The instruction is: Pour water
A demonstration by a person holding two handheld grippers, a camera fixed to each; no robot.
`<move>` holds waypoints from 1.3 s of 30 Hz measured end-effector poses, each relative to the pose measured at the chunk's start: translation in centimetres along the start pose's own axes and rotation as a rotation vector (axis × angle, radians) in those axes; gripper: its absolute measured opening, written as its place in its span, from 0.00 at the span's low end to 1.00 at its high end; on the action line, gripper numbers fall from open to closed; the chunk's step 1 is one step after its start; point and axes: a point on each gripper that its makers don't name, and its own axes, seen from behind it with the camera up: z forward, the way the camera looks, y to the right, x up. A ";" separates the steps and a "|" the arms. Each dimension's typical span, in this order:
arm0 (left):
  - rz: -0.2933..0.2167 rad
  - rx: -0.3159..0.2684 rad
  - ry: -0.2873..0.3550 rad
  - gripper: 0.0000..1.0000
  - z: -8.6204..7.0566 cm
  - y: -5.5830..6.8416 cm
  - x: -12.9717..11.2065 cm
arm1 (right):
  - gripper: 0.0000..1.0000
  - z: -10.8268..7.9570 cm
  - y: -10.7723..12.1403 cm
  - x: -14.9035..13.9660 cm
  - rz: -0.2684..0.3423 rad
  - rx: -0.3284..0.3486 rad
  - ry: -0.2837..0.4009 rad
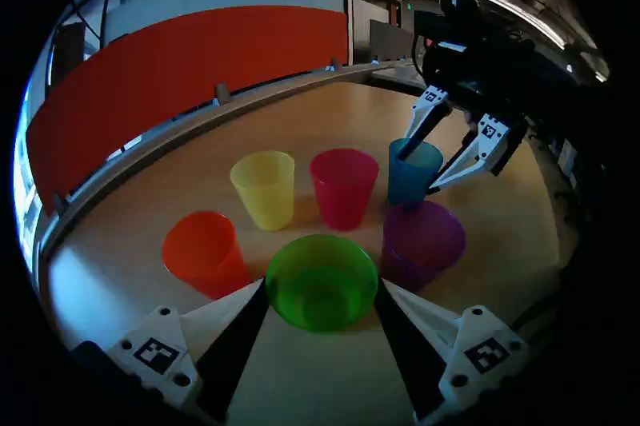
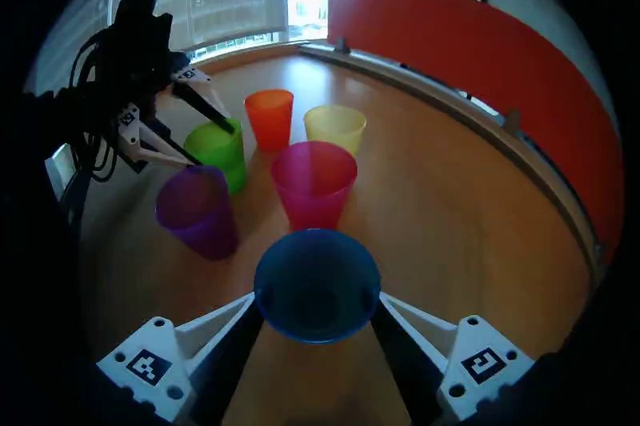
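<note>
A green cup [image 1: 320,302] stands at the near edge of a cluster of cups in the left gripper view, and my left gripper [image 1: 320,282] is shut on its two sides. In the right gripper view, my right gripper [image 2: 318,294] is shut on a blue cup [image 2: 318,266] in the same way. Each view also shows the other gripper across the cluster: the right gripper [image 1: 416,172] around the blue cup [image 1: 412,182], and the left gripper [image 2: 216,146] around the green cup [image 2: 218,158]. Both cups look upright. I cannot tell whether either holds water.
Orange [image 1: 204,254], yellow [image 1: 264,186], pink [image 1: 344,186] and purple [image 1: 420,242] cups stand close together between the two held cups on the wooden table [image 1: 336,118]. A red partition [image 1: 184,66] runs along the table's far edge. Bare tabletop lies around the cluster.
</note>
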 end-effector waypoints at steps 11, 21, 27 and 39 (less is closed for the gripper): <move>0.003 -0.002 -0.017 0.89 -0.1 0.1 -0.2 | 0.91 -0.1 -0.1 -0.7 0.000 -0.007 -0.010; 0.034 -0.006 -0.055 0.91 0.0 0.1 -0.5 | 0.98 -0.3 -0.2 -0.7 0.001 -0.010 -0.010; 0.043 -0.005 -0.082 0.91 0.1 0.0 -1.0 | 0.98 -0.5 -0.1 -1.0 -0.001 -0.018 -0.013; 0.055 0.017 -0.101 0.91 -0.6 -0.4 -1.8 | 0.98 -1.3 -0.2 -1.6 0.002 -0.034 -0.011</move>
